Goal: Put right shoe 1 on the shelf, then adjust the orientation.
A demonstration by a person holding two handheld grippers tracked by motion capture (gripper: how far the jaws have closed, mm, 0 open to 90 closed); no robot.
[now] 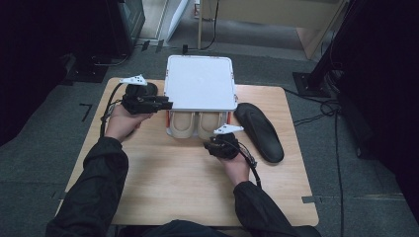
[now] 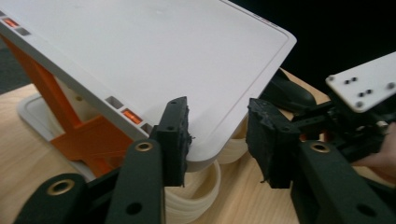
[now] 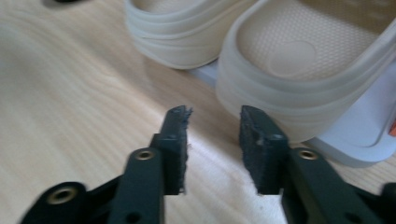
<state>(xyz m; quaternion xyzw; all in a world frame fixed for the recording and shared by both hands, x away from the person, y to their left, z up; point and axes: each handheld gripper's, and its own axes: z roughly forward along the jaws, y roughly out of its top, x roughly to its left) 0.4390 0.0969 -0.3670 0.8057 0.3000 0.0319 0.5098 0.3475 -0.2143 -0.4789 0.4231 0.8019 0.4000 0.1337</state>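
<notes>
A white case with its lid (image 1: 200, 81) propped on orange hinge arms (image 2: 88, 135) stands at the table's far side. Two beige slippers (image 1: 183, 124) (image 1: 207, 124) lie heel-out in its white base (image 3: 359, 135). My left gripper (image 1: 168, 104) is at the lid's near-left corner. Its jaws stand apart around the lid's edge (image 2: 217, 140), and the right one is clear of it. My right gripper (image 1: 213, 140) is low over the table, just short of the right slipper's heel (image 3: 299, 56). It is open, with nothing between its fingertips (image 3: 212, 140).
A black insole (image 1: 259, 131) lies on the wooden table (image 1: 173, 182) to the right of the case. The person's dark sleeves come in from the bottom. Around the table there are grey floor, cables and dark stands.
</notes>
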